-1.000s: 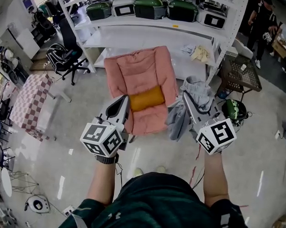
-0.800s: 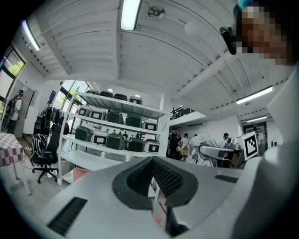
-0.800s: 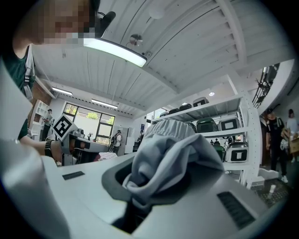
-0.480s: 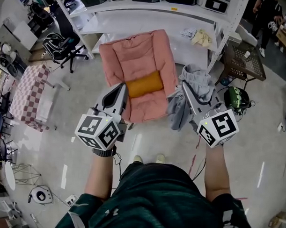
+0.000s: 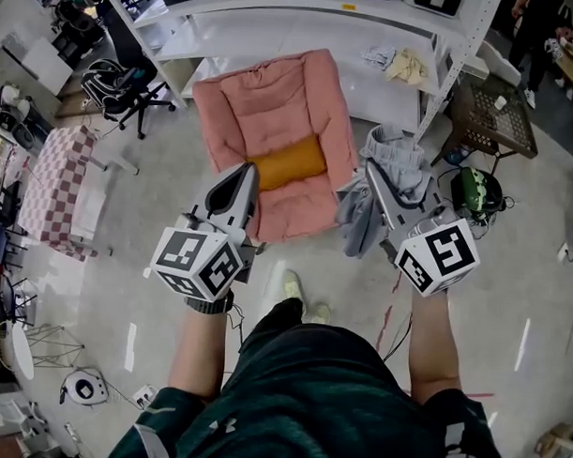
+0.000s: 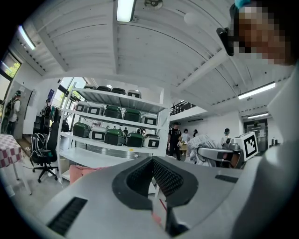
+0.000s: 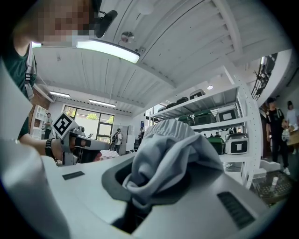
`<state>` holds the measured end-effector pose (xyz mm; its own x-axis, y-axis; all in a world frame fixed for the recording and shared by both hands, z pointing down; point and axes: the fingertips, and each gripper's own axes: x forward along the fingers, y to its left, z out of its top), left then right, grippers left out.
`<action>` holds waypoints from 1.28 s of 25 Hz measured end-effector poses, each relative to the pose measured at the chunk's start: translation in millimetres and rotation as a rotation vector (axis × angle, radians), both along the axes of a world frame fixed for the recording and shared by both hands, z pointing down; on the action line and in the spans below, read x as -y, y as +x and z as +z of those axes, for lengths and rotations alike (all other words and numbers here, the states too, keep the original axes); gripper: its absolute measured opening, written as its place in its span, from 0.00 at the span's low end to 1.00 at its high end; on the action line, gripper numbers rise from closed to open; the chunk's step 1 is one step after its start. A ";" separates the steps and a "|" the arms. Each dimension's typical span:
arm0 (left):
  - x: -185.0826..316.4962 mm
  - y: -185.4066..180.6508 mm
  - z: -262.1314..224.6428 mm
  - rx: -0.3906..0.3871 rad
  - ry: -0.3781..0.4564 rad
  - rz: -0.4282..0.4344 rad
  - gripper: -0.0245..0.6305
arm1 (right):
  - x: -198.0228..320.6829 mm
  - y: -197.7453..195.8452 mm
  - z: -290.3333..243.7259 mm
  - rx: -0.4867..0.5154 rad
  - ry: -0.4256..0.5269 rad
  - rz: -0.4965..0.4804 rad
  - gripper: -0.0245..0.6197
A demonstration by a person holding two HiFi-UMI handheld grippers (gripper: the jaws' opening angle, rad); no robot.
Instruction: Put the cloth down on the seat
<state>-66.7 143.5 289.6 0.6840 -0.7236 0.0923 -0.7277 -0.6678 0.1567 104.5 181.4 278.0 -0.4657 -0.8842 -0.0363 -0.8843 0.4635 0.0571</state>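
Left gripper (image 6: 153, 161) fingers together, empty; white shelf (image 6: 93, 158) with green cases (image 6: 114, 137) ahead; pink seat (image 6: 80, 172) low left.

White shelving (image 5: 303, 31) at top, black office chair (image 5: 113, 81) and checkered stool (image 5: 63, 183) left, brown wicker table (image 5: 487, 127) right

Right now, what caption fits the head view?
Right tongs hold a grey cloth beside the pink seat; left tongs hold nothing.

Green shirt (image 5: 309, 403), grey left claw (image 5: 250, 169), grey right claw (image 5: 372, 172).
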 end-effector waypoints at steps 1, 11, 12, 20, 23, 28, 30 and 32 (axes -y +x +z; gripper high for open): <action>4.3 0.6 2.9 -0.002 -0.004 0.002 0.05 | 3.4 -0.2 2.4 -0.003 -0.003 0.002 0.09; 81.4 12.6 24.5 -0.036 -0.017 0.039 0.05 | 72.9 2.4 17.8 -0.047 -0.040 0.026 0.09; 92.4 12.4 26.1 -0.037 -0.016 0.041 0.05 | 83.4 1.2 19.0 -0.051 -0.043 0.027 0.09; 179.8 2.7 42.6 -0.049 -0.024 0.067 0.05 | 169.9 -23.0 34.7 -0.080 -0.087 0.020 0.09; 208.1 -6.2 49.6 -0.051 -0.031 0.074 0.05 | 201.1 -39.5 39.7 -0.090 -0.090 0.007 0.09; 241.5 -13.5 62.7 -0.040 -0.039 0.078 0.05 | 243.9 -62.7 57.3 -0.121 -0.106 -0.023 0.09; 252.1 -13.5 70.1 -0.033 -0.040 0.076 0.05 | 261.3 -68.4 66.6 -0.138 -0.116 -0.038 0.09; 265.7 -10.8 75.7 -0.027 -0.034 0.066 0.05 | 282.0 -71.8 74.8 -0.147 -0.122 -0.061 0.09</action>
